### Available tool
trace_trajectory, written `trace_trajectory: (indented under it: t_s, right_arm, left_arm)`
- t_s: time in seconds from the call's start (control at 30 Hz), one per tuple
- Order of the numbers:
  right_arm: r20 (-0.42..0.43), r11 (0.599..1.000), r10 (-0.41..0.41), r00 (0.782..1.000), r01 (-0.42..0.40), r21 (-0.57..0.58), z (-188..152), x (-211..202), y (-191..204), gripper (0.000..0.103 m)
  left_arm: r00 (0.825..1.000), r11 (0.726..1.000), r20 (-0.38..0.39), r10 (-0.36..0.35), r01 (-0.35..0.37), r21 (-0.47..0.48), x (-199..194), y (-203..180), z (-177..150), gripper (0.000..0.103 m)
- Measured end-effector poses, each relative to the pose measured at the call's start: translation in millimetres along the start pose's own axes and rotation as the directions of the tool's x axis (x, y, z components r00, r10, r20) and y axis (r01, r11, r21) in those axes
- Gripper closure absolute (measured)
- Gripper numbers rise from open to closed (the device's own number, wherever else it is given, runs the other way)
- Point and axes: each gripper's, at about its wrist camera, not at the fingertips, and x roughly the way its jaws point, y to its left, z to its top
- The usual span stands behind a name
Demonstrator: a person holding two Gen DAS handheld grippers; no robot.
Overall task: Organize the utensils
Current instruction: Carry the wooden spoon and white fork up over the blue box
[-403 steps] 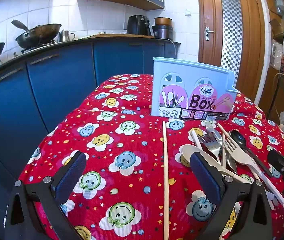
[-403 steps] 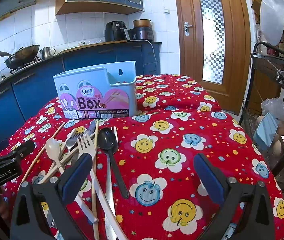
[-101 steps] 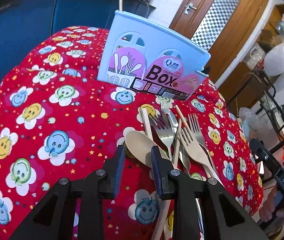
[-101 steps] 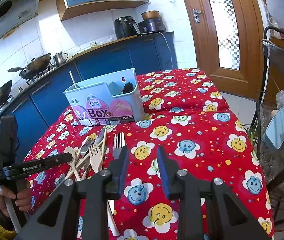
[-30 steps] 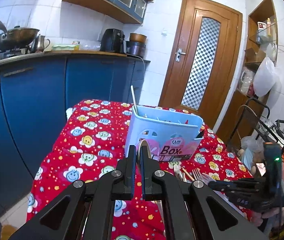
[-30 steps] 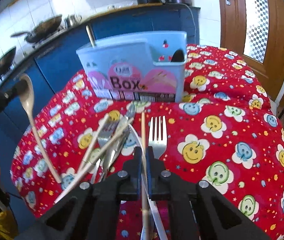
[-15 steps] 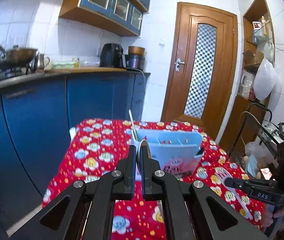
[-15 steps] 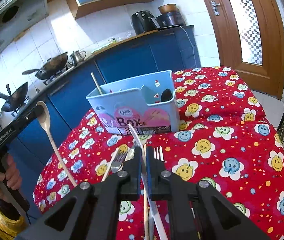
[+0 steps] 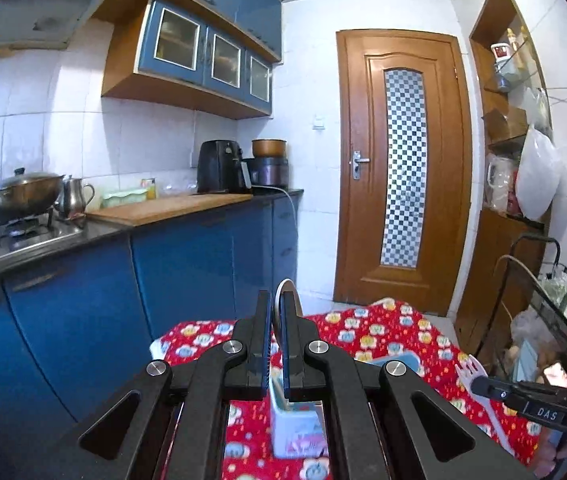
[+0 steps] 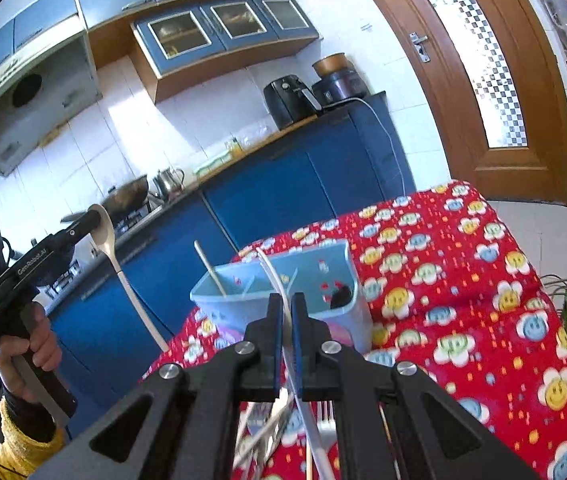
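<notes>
My left gripper [image 9: 276, 307] is shut on a beige spoon [image 9: 279, 312]; in the right wrist view that spoon [image 10: 112, 252] hangs handle-down, high and left of the box. My right gripper [image 10: 286, 308] is shut on a white plastic fork [image 10: 279, 292]; its tines [image 9: 472, 372] show in the left wrist view. The light blue chopstick box [image 10: 283, 292] stands on the red table below both, also visible in the left wrist view [image 9: 295, 428]. A chopstick [image 10: 209, 268] and a dark spoon [image 10: 339, 300] stand in it. More utensils [image 10: 323, 424] lie under my right gripper.
The red smiley-print tablecloth [image 10: 463, 280] covers the table. Blue cabinets and a counter with a wok [image 9: 19, 196] run along the left. A wooden door [image 9: 399, 168] is behind. A wire rack [image 9: 543, 300] stands at the right.
Both grippers have risen well above the table, each carrying its utensil. The box now looks lower and closer beneath them.
</notes>
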Motion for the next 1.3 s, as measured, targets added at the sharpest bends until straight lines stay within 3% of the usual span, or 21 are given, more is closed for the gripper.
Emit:
trace_trajectory:
  t_s: [0.2,0.43,0.6,0.83,1.3]
  right_arm:
    - [0.101,0.997,0.064,0.993,-0.067,0.032,27.7,16.9,-3.6,0.097]
    - [0.226,0.988,0.117,0.967,-0.137,0.075,61.7,57.0,-6.9,0.097]
    - [0.273,0.993,0.094,0.958,-0.111,0.05,75.3,86.5,-8.8,0.097]
    - [0.254,1.0,0.017,0.967,-0.018,0.002,69.2,114.2,-17.4,0.097]
    - [0.138,0.996,-0.045,0.989,0.055,-0.07,47.9,114.3,-15.5,0.097]
  left_arm:
    - [0.999,0.999,0.027,0.03,-0.03,0.02,33.6,-1.7,16.0,0.099]
    - [0.997,0.997,0.005,0.072,-0.072,0.031,71.7,0.4,2.4,0.099]
    - [0.996,0.995,-0.004,0.09,-0.09,0.039,88.5,4.6,-9.9,0.099]
    - [0.997,0.997,-0.035,0.068,-0.066,0.033,106.7,5.7,-28.6,0.099]
    - [0.992,0.999,-0.127,-0.026,0.029,0.016,116.0,-4.2,-55.5,0.096]
